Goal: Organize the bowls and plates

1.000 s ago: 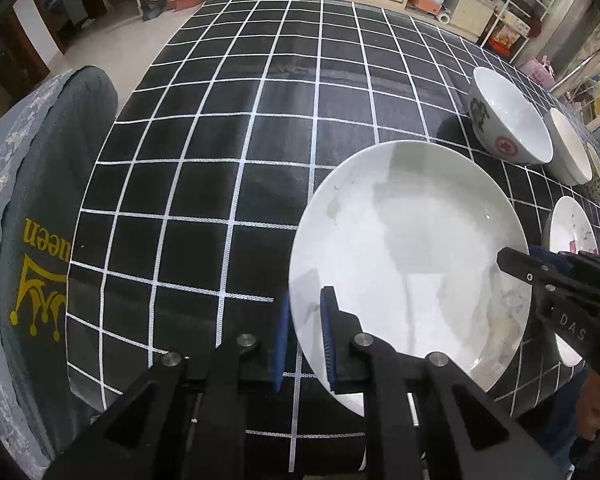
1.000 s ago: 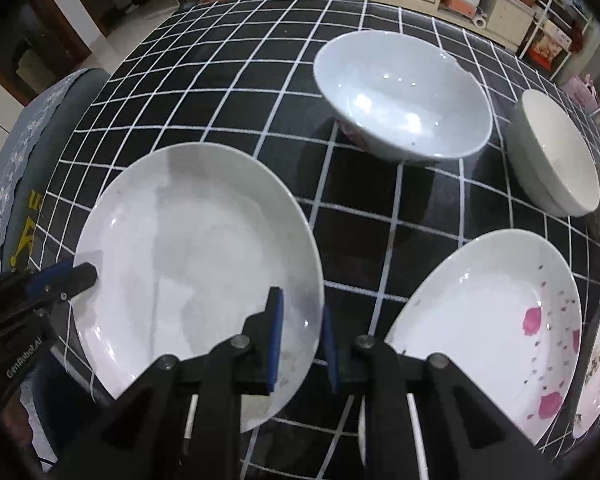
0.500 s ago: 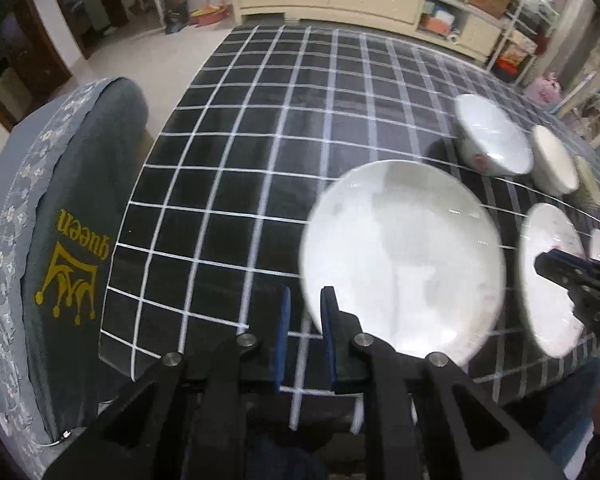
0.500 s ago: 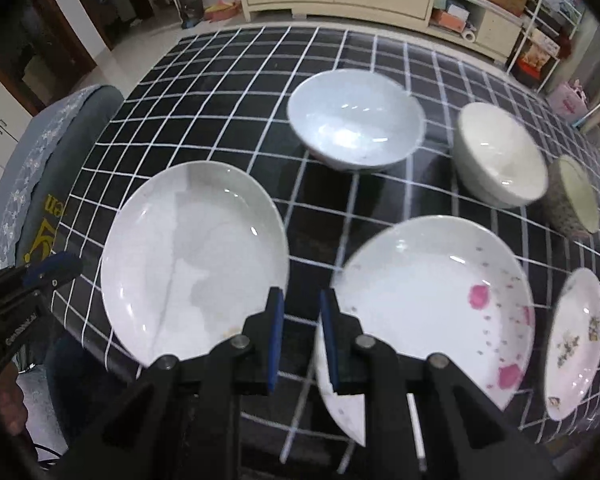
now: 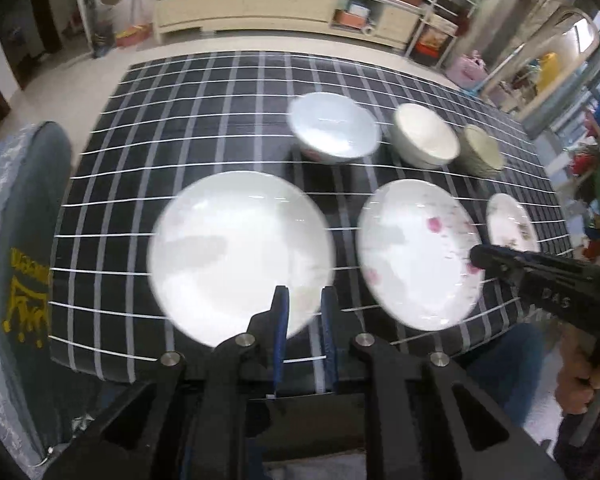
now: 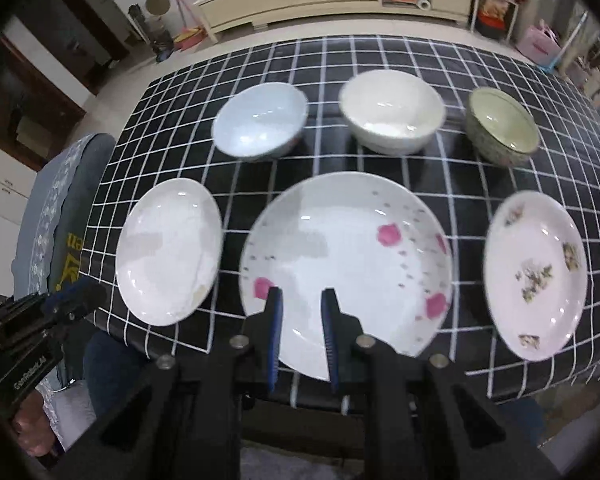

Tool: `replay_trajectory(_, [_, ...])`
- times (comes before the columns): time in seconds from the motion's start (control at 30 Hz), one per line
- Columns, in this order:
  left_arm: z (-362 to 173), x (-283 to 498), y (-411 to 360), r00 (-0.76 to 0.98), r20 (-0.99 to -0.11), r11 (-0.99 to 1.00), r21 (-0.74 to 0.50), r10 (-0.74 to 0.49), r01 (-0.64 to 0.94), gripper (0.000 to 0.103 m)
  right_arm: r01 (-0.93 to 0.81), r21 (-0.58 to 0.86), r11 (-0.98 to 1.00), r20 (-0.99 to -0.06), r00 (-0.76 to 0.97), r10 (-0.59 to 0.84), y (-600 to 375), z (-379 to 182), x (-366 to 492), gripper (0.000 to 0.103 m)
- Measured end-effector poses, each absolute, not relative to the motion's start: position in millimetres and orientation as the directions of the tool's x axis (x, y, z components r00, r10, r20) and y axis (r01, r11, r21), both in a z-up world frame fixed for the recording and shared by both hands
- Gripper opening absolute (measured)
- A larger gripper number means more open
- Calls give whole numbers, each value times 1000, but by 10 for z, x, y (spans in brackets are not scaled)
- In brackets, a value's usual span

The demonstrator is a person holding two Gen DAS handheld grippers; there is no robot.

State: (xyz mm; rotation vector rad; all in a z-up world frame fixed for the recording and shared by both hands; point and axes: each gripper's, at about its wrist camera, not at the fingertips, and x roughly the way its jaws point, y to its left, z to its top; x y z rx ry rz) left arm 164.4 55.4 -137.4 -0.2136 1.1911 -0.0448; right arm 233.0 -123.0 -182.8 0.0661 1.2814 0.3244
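Three plates lie in a front row on the black checked tablecloth (image 6: 380,60): a plain white plate (image 5: 240,256) (image 6: 168,252), a pink-flowered plate (image 5: 416,256) (image 6: 348,264) and a small floral plate (image 6: 534,276). Behind them stand a pale blue-white bowl (image 6: 260,120), a cream bowl (image 6: 392,112) and a green bowl (image 6: 502,124). My left gripper (image 5: 304,292) hovers above the plain plate's near right rim. Its pads stand a narrow gap apart and hold nothing. High over the pink-flowered plate's near edge, my right gripper (image 6: 302,292) is likewise narrowly open and empty.
A grey chair back (image 5: 20,240) with a yellow crown print stands at the table's left end. A long cream cabinet (image 5: 244,4) runs along the far wall. The table's near edge is just below both grippers, with a person's jeans-clad legs (image 6: 108,364) under it.
Both grippers rose and drew back from the plain white plate, so all plates and bowls now show. The right gripper shifted from the plain plate's edge to over the pink-flowered plate.
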Motion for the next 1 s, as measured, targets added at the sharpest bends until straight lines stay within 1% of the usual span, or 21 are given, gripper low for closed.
replay_trajectory(0.07, [-1359,1711,445,362,-918,978,-199,-162,-68,24,-191,240,952,-932,228,281,-1347,-1823,2349,24])
replay_trajectory(0.23, [-1438,1914,273,314,-925,968,-243,-214,-58,24,-168,228,959,-936,233,263,-1595,-1799,2447,36])
replay_trajectory(0.27, [-1465,1946,244,302,-925,964,-258,-229,-58,24,-158,233,960,-937,226,265,-1647,-1804,2479,37])
replay_trajectory(0.4, [-1645,2118,141,243,-929,950,-305,-280,-72,24,-150,227,962,-946,201,255,-1768,-1868,2593,46])
replay_trajectory(0.83, [-2162,2425,-4,160,-958,960,-257,-238,-110,24,-138,235,962,-958,134,254,-2025,-2230,2875,46])
replay_trajectory(0.93, [-2240,2456,-1,145,-959,959,-259,-242,-114,24,-134,205,970,-968,121,221,-2032,-2329,2897,46])
replay_trajectory(1.0, [-2272,2458,-26,153,-951,954,-286,-270,-91,24,-126,188,974,-974,103,201,-2047,-2407,2898,46])
